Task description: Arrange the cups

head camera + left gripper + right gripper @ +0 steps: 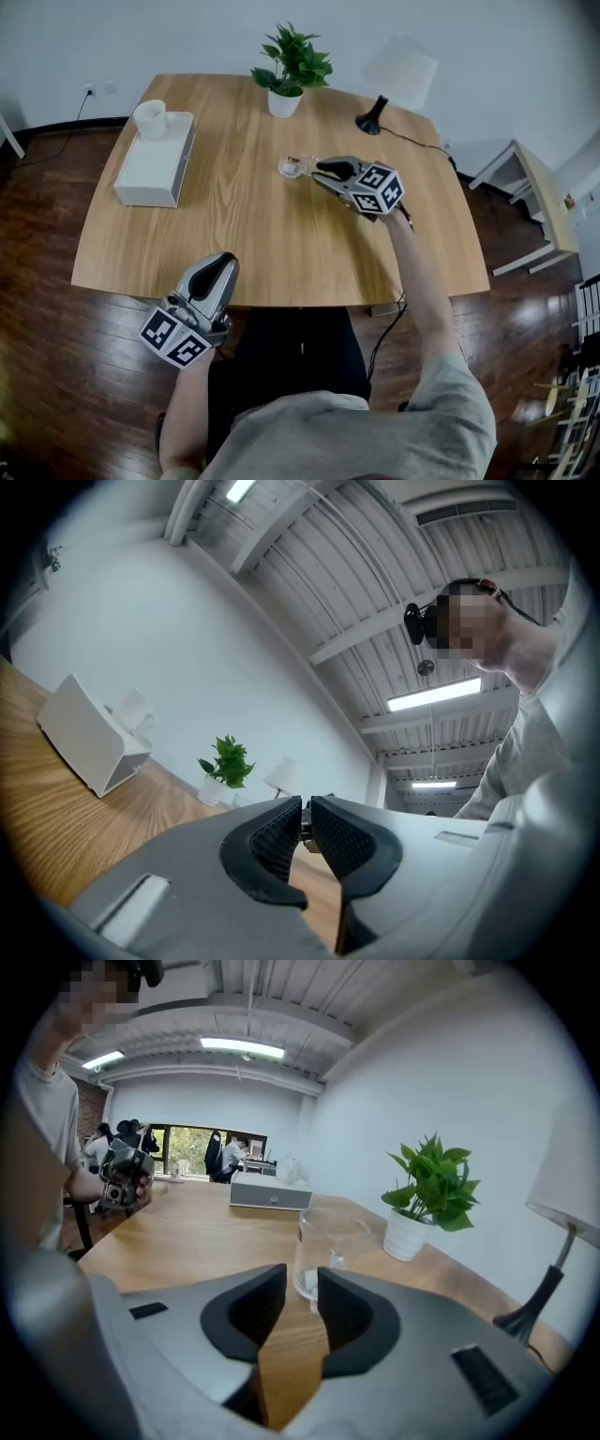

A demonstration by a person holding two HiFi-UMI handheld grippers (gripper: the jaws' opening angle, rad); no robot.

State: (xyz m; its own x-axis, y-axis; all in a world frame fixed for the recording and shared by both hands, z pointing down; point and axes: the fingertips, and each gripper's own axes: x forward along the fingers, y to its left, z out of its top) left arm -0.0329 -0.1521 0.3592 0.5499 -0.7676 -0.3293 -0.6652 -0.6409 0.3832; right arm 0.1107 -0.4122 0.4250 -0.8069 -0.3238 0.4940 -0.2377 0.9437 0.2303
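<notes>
R tongs (pixel 320 170): hovering over the surface (pixel 262 253), just right of centre in head view, w/ the arm reaching up from lower right. Prongs are standing spread partway, bare wood showing btwn them. Not pinching anything.

Glass cup (pixel 292 167): clear, sitting upright on the surface at centre of head view, just left of the R tongs' tips. In right gripper view the glass cup (pixel 323 1241) is rising right past the tips, in line w/ the gap. Pads aren't pressing on it. Touching or not: can't tell.

L tongs (pixel 221 260): hanging at lower left of head view, off the near edge of the surface and over dark wood floor (pixel 56 375), tips pointing up-frame. In left gripper view the pads are sitting pressed nearly together w/ only a sliver btwn them. Nothing held.

White cup (pixel 150 118): standing on top of a white box (pixel 150 169) at upper left of head view, well apart from the glass cup.

Plant (pixel 292 61): green leaves, white pot, sitting at top centre near the far edge of the surface.

Lamp (pixel 401 67): black base, white shade, standing right of the plant, cord trailing off toward the right edge.
</notes>
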